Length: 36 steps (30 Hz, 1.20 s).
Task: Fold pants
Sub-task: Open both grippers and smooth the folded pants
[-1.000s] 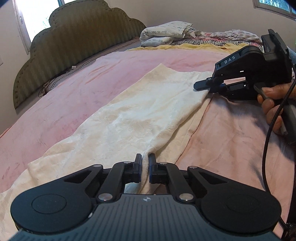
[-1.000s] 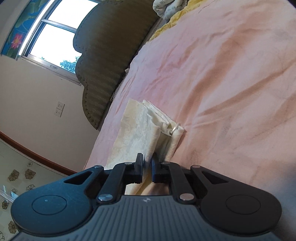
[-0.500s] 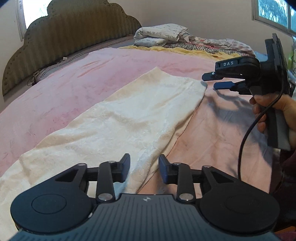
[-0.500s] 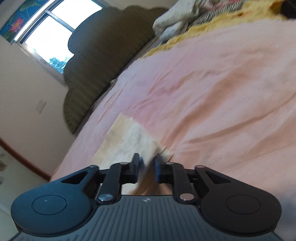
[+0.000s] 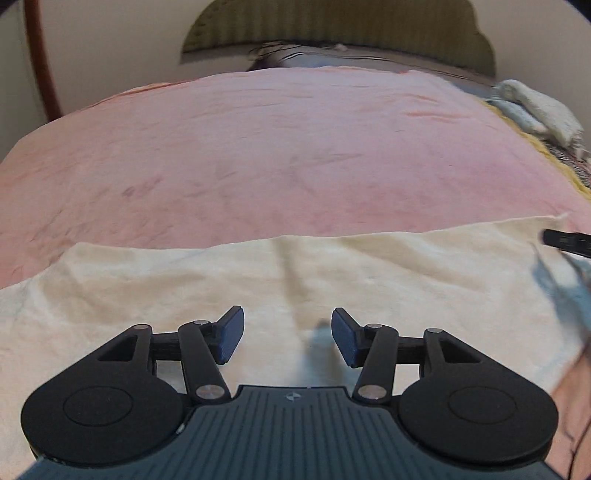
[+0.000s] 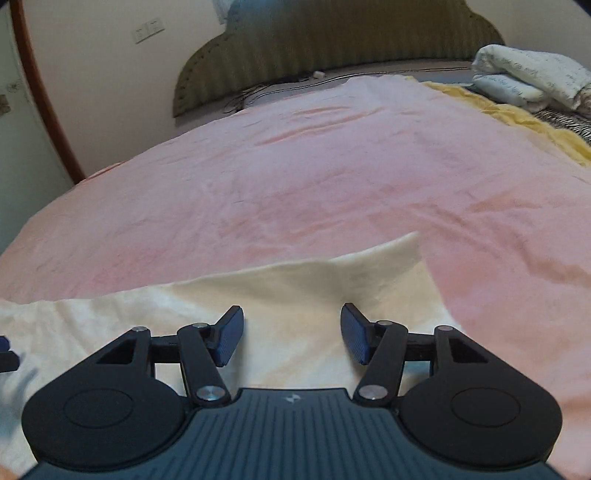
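Only partly in frame: cream pants (image 5: 369,273), blurred.

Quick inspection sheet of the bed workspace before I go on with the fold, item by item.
Surface: pink sheet, wrinkled.
Job's things: cream pants lying flat across the near edge, one corner on the sheet.
Clutter: folded bedding far right, yellow cloth beside it.
Grippers: left claw and right claw open, just opened, nothing gripped.
Cables: cords by the headboard.
Surroundings: headboard, wall switches.
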### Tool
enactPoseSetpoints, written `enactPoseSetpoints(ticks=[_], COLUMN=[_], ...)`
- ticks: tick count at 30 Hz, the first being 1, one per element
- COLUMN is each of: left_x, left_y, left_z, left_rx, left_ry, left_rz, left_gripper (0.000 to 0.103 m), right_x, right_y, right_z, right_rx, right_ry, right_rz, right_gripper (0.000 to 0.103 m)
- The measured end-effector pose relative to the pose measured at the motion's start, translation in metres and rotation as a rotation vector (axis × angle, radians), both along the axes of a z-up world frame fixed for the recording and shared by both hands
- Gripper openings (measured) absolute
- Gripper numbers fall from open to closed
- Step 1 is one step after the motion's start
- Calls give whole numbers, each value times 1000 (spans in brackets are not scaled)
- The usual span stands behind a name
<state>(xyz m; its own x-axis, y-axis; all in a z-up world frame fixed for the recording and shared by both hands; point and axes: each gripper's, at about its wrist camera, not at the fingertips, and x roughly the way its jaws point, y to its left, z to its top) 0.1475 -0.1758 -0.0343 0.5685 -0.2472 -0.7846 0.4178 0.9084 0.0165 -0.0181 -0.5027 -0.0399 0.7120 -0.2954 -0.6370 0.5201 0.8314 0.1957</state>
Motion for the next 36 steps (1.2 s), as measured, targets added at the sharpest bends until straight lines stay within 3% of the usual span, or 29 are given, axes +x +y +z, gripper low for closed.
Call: enactPoseSetpoints(ticks=[2, 4, 7, 10, 12, 14, 16, 18, 22, 27, 32, 36], left_x=[5, -3, -20, -32, -43, -50, -54, -60, -66, -62, -63, -57], left_y=[11, 15, 0, -16, -16, -20, -25, -34, -39, -37, -37, -34], left_z=[-5, 0, 3, -4, -3, -4, -7, -14, -19, -21, -19, -16], left_rx=[3, -55, -52, 32, -14, -39, -38, -16, 10, -4, -14, -45], left_ry=[5, -6, -22, -54, -47, -22, -16, -27, -54, -41, -47, -19], left_rz=[46, 58, -50, -57, -88, -126, -147, -173, -193, -176, -168, -146], left_gripper=[56, 57, 61, 60, 61, 61, 61, 64, 69, 74, 74, 74], right_x=[-17, -29, -34, -47, -71, -100, -118, -127, -131, -117, -105, -87], right_y=[11, 30, 46, 44, 40, 34, 28, 27, 30, 16, -7, -22], right_z=[9, 10, -1, -3, 10, 17, 9, -3, -28, -33, -40, -43], right_rx=[-4, 66, 110, -6, -40, 81, 295, 435, 595, 580, 549, 542], right_ry=[-65, -108, -61, -45, -107, -238, -319, -331, -309, -359, -488, -538], right_rz=[35, 127, 213, 46, -100, -111, -49, -38, -32, -28, -151, -234], right_gripper=[60, 63, 66, 66, 68, 71, 74, 74, 75, 74, 73, 73])
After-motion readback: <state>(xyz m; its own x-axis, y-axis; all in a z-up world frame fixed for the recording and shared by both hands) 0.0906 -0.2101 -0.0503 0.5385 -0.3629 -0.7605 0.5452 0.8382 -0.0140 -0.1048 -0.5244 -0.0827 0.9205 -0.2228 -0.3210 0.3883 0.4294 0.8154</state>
